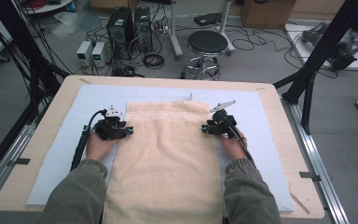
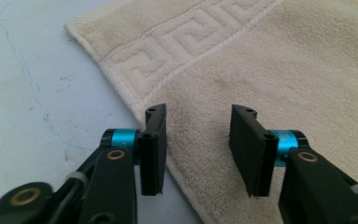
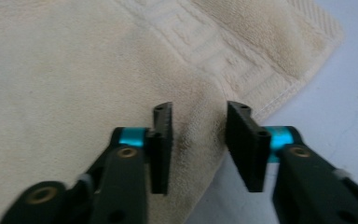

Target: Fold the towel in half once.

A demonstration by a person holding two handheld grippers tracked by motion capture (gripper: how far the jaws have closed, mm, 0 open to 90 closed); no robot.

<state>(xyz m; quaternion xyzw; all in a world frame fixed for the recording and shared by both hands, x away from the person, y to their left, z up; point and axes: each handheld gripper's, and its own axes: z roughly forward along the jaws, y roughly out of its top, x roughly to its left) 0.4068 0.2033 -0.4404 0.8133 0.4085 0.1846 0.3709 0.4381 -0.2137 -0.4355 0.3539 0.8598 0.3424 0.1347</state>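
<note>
Straddling the cream terry towel (image 1: pixel 165 154) edges, left claw (image 2: pixel 198 151) and right claw (image 3: pixel 199 147) both gape; nothing pinched.

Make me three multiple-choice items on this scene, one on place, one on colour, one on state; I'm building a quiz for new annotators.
1. Where does the towel lie?
A. On the pale blue mat
B. On the stool
C. On the floor

2. What colour is the towel?
A. Green
B. Cream
C. Red

3. How do the left gripper jaws stand?
A. Clamped on a cup
B. Pressed flat together
C. Apart, astride the towel's side edge

Answers:
1. A, since the high view shows the mat framing the towel on the table.
2. B, as all views show cream terry cloth with a key-pattern band.
3. C, because the left gripper view shows a gap between the jaws, with the edge below.
</note>
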